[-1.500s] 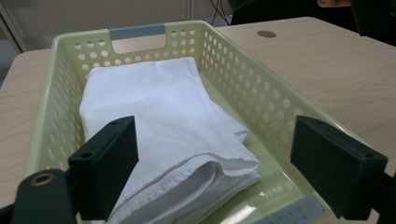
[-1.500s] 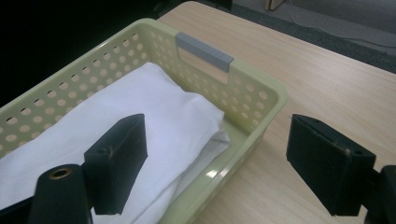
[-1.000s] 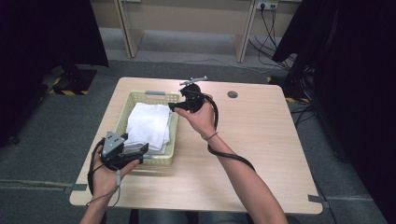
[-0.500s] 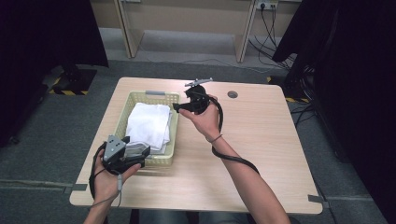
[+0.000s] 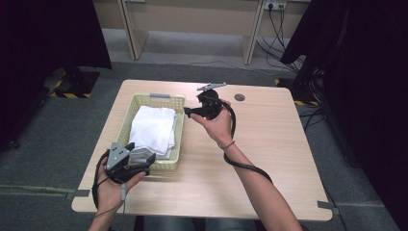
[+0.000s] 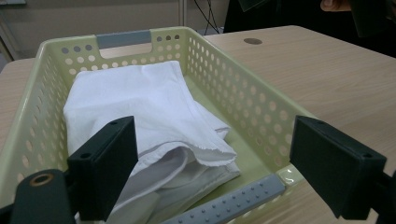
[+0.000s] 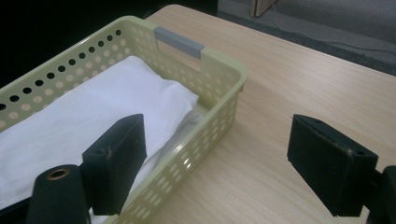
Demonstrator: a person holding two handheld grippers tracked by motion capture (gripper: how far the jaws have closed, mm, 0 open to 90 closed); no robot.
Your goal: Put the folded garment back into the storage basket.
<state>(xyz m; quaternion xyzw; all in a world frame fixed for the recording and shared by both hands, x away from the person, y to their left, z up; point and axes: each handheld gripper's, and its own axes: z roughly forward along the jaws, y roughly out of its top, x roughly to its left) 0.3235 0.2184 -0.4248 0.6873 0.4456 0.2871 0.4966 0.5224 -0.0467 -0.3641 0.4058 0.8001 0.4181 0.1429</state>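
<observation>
A pale yellow perforated basket [image 5: 180, 126] [image 6: 243, 88] [image 7: 219, 79] stands on the left half of the wooden table. Inside it lies a folded white cloth [image 5: 154, 129] [image 6: 140, 107] [image 7: 93, 112]. My left gripper [image 5: 146, 161] [image 6: 212, 175] hovers at the basket's near end, open, jaws straddling the near rim with nothing between them. By the basket's far right corner my right gripper [image 5: 188, 111] [image 7: 215, 161] is held above the table, open and empty, pointing toward the basket.
The basket has grey handles at its near end [image 6: 229, 205] and far end [image 7: 180, 43]. A round cable hole [image 5: 239, 97] sits near the table's far edge. Bare tabletop [image 5: 279, 144] stretches to the right. Cables trail from both grippers.
My right gripper has drifted slightly to the right, away from the basket's corner. My left gripper has stayed at the basket's near end.
</observation>
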